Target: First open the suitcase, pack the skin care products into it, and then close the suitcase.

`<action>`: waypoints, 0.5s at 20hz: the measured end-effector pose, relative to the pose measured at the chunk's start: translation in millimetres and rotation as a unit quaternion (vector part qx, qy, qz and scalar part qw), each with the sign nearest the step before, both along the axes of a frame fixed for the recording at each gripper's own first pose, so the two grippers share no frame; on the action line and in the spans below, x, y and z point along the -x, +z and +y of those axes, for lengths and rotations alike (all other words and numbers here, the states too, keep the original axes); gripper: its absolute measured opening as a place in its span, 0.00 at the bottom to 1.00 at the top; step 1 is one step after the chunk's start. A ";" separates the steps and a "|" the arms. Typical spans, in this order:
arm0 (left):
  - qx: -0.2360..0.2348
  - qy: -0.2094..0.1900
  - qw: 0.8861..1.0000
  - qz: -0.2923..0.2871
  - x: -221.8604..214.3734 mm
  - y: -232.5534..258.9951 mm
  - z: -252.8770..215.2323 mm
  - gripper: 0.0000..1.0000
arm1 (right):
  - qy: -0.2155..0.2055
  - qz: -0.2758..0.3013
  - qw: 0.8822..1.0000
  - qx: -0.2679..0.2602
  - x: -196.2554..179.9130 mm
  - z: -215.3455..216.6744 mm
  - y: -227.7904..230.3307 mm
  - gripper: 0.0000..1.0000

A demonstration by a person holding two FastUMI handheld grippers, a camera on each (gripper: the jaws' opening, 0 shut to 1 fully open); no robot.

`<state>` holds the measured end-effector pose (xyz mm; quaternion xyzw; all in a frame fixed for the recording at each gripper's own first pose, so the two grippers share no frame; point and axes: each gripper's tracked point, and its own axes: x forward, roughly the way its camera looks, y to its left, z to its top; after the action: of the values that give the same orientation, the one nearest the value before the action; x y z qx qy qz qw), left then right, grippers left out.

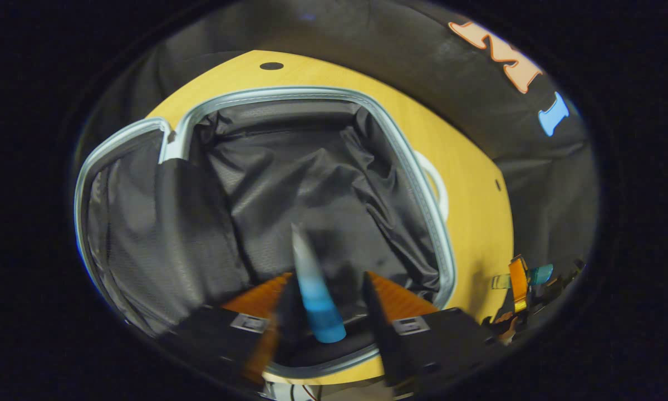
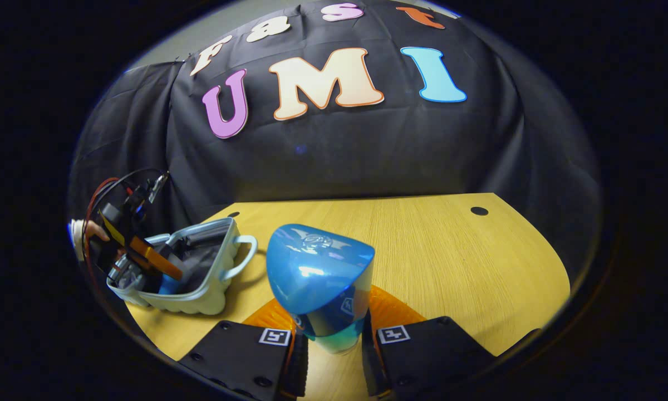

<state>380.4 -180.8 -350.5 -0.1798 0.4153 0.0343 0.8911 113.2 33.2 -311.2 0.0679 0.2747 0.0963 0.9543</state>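
The pale blue suitcase point(image 1: 412, 167) lies open on the table, its black lining point(image 1: 312, 184) facing up. My left gripper point(image 1: 331, 301) hovers over the near rim, jaws apart. A blue and white tube point(image 1: 314, 289), blurred, sits between the fingers close to the left one, with a gap to the right one. In the right gripper view the suitcase point(image 2: 200, 298) stands at the left with the left gripper point(image 2: 145, 259) reaching into it. My right gripper point(image 2: 333, 348) is shut on a blue bottle point(image 2: 320, 273), held upright over the table.
The yellow wooden table point(image 2: 451, 262) stretches to the right of the suitcase, with a cable hole point(image 2: 479, 211) near its back edge. The suitcase handle point(image 2: 245, 256) points toward the right gripper. The black cloth wall stands behind the table.
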 end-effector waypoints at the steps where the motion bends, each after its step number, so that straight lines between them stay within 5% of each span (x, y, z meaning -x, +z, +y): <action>1: 0.002 -0.001 1.000 -0.010 -1.5 6.6 1.2 0.88 | 0.003 -0.002 1.000 -0.001 -3.9 5.9 8.5 0.42; 10: 0.014 0.052 0.989 -0.136 34.7 92.7 47.1 0.94 | 0.112 -0.023 0.993 -0.041 -22.4 137.2 77.5 0.41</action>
<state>345.7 -133.7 -257.8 -0.2167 0.2804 0.0499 0.9338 135.6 170.4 -233.7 0.0736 0.2546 0.2151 0.9400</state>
